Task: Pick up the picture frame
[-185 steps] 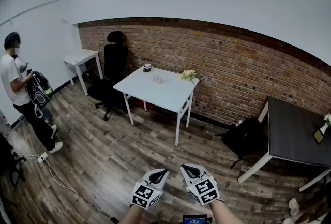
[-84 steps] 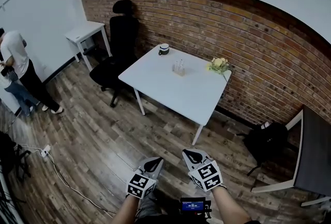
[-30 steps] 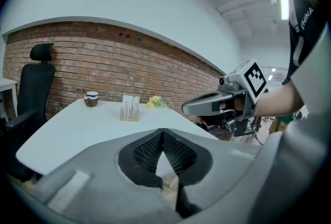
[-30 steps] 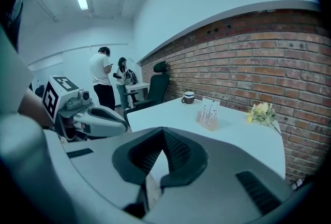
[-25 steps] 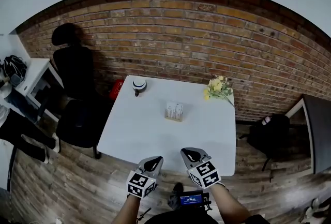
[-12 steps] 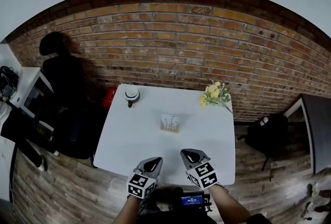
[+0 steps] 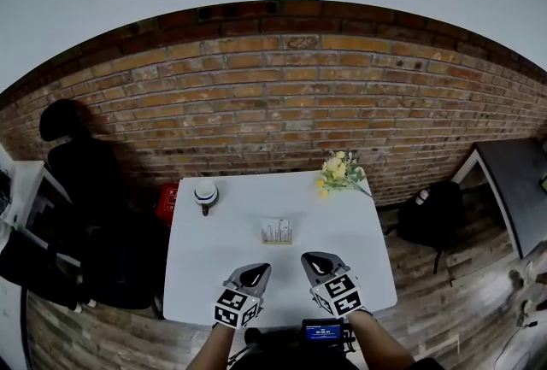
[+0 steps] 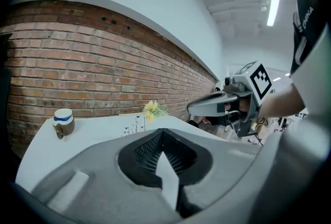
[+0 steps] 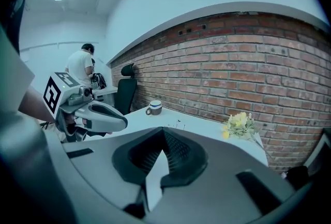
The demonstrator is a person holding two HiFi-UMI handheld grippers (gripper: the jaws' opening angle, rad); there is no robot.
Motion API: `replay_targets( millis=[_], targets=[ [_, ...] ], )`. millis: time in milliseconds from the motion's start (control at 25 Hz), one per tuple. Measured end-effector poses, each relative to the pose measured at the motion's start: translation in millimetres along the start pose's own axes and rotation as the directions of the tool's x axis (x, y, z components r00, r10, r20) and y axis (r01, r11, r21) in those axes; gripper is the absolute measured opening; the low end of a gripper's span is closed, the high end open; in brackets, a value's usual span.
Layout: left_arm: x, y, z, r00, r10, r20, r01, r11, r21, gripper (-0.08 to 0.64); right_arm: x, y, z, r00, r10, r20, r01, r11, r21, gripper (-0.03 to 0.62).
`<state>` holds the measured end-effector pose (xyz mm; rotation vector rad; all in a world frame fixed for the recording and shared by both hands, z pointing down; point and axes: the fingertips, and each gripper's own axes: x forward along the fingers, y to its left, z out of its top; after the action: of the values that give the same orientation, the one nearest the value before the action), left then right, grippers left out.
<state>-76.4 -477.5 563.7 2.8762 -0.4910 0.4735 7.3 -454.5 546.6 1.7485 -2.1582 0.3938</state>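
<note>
Left gripper (image 7: 255, 274) and right gripper (image 7: 317, 261) hover empty, jaws together, over the white square table's (image 7: 209, 261) near edge, seemingly short of the small pale upright picture frame (image 7: 276, 230) at its centre.

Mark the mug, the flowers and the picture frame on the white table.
mug (image 7: 205, 192), head view, on its pale top.
flowers (image 7: 338, 171), head view, on the yellow blooms.
picture frame (image 7: 277, 231), head view, on its front face.

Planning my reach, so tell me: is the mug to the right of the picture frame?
No, the head view shows the mug left of the picture frame, with the flowers on the right.
</note>
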Motion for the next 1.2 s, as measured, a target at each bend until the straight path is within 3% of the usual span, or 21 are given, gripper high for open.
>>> replay_targets(
  millis=[360,720,1040,1200],
  targets=[
    [1.2,13.2,8.8,0.998,-0.060,0.003,0.060,0.998,0.036,0.004,5.0,2.1,9.5,0.998,-0.058,0.009,0.058,0.998,0.020,0.008],
    [7.4,1.1,9.4,0.997,-0.077,-0.007,0.077,0.996,0.046,0.003,-6.1,-3.0,0.3,1.000,-0.015,-0.003,0.015,1.000,-0.021,0.008],
    [29.1,7.8,21.8,1.000,-0.001,-0.020,0.004,0.988,0.151,0.003,-1.9,-32.8,-3.5,0.998,0.064,0.004,-0.063,0.994,-0.091,0.008],
    [39.4,34.5,5.5,0.996,0.060,-0.068,-0.047,0.984,0.172,0.003,22.2,-42.3,-10.9,0.997,0.082,-0.004,-0.082,0.993,-0.085,0.008]
  ],
)
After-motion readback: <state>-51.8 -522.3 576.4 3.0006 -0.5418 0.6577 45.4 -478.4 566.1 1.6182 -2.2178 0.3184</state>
